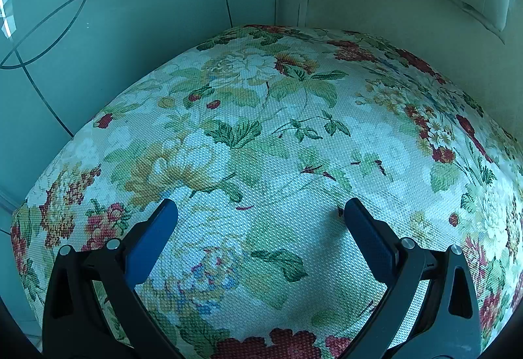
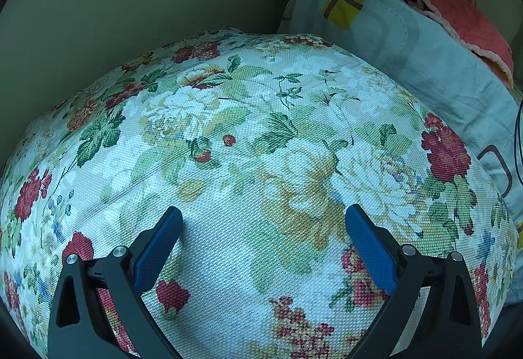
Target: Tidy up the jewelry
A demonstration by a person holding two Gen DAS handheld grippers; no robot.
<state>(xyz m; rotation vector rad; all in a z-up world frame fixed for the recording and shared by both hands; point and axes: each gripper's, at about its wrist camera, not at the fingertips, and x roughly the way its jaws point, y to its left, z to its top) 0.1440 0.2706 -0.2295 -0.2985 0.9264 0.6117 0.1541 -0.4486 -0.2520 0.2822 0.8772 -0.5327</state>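
- Hovering over a floral cloth [image 1: 261, 136], the left gripper [image 1: 260, 210] points forward, its two blue fingers [image 1: 153, 238] spread wide with nothing between them.
- Over the same cloth, the right gripper [image 2: 263, 216] is likewise spread wide and empty.
- Only the left view shows a tiled floor [image 1: 114, 6] ahead-left; only the right view shows one blue pillow [image 2: 425, 42] and one red quilt [image 2: 464, 15] ahead-right.
- No jewelry shows in either view.

Left gripper [image 1: 260, 207] wide open, blue pads [image 1: 153, 238] splayed toward 11 and 1 o'clock, nothing between them. Right gripper [image 2: 263, 215] same: jaws spread wide, blue pads [image 2: 369, 247] angled outward, empty. Both point forward and downward, black arms at 6 o'clock.
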